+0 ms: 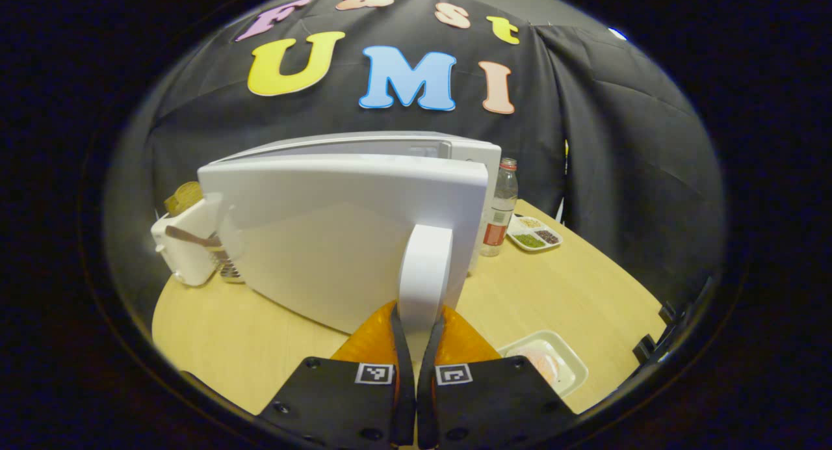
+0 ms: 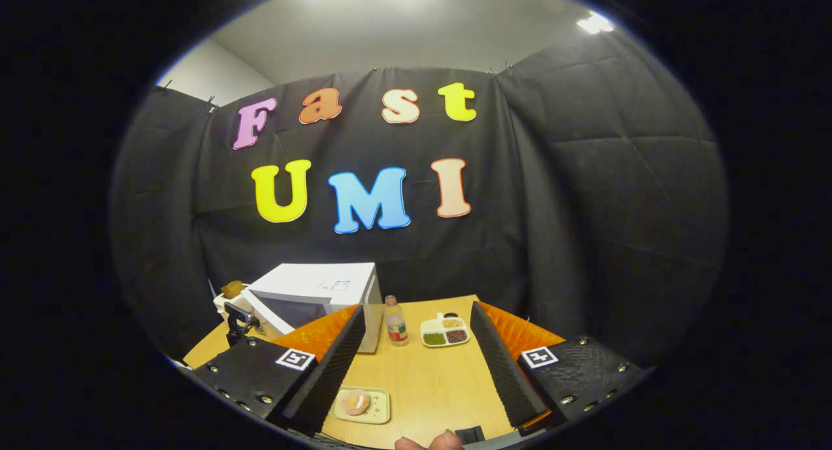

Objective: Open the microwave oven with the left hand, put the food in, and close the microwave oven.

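Far left on the table (image 2: pixel 429 378), our left gripper (image 1: pixel 417 326) is clenched on the handle (image 1: pixel 424 274) of the microwave oven (image 2: pixel 318 294), its door (image 1: pixel 338 235) swung partly open. Near centre, the food (image 2: pixel 355 401) lies on its tray (image 2: pixel 377 408). Our right gripper (image 2: pixel 416 346) hangs released, jaws wide apart, above the table.

Lower frame: the left gripper (image 1: pixel 416 346) is showing black screwed blocks, square markers, orange ribbing; the right gripper (image 2: pixel 416 365) is wearing black ridged pads.

Black cloth wall (image 2: pixel 585 196), wooden table (image 2: pixel 429 378), ceiling lights (image 2: pixel 595 24).
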The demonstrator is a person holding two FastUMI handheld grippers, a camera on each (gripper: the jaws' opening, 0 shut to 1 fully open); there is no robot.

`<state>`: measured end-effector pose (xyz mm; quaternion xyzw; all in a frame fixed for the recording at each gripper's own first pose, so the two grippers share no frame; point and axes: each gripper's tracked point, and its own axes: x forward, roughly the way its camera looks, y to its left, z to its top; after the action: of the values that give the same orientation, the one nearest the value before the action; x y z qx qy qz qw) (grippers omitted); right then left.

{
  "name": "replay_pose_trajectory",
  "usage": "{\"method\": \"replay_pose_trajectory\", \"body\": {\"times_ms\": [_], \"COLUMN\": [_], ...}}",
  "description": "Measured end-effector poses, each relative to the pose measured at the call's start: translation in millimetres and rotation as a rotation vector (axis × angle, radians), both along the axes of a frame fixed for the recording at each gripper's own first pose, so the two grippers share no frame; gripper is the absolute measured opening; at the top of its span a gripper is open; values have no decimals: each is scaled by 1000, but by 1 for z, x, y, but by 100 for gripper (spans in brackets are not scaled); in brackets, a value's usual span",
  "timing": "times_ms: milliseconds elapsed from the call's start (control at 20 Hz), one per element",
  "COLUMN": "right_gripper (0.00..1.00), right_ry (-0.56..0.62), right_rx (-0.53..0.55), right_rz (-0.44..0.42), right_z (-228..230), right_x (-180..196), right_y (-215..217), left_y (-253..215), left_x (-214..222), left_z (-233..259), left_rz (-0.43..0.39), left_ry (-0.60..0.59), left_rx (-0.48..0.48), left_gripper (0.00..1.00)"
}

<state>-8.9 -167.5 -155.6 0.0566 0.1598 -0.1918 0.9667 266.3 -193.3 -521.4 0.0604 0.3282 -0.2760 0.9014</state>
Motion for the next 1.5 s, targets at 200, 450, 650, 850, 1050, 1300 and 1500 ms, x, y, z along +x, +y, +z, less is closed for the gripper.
{"method": "replay_pose_trajectory", "body": {"times_ms": [200,450,650,850,1050,1300,1500], "right_gripper": [100,100,100,100,100,100,100], "right_ry": [68,167,220,291,428,547,631], "right_rx": [130,180,143,148,169,234,251], "right_rz": [58,102,109,80,38,30,10], "right_z": [-56,-96,-106,-150,-222,-285,-332], "right_x": [-13,-17,1,26,35,42,45], "right_y": [14,38,67,102,125,146,144], "left_y": [91,177,225,261,285,288,310], "left_x": [-28,-36,-31,-23,-14,-20,-54], "left_z": [6,10,11,11,9,5,4], "left_rz": [128,230,257,222,174,157,204], "left_ry": [14,15,20,-10,7,96,112], "left_rx": [115,163,107,37,-6,-45,53], "left_gripper": [10,9,9,8,8,22,28]}}
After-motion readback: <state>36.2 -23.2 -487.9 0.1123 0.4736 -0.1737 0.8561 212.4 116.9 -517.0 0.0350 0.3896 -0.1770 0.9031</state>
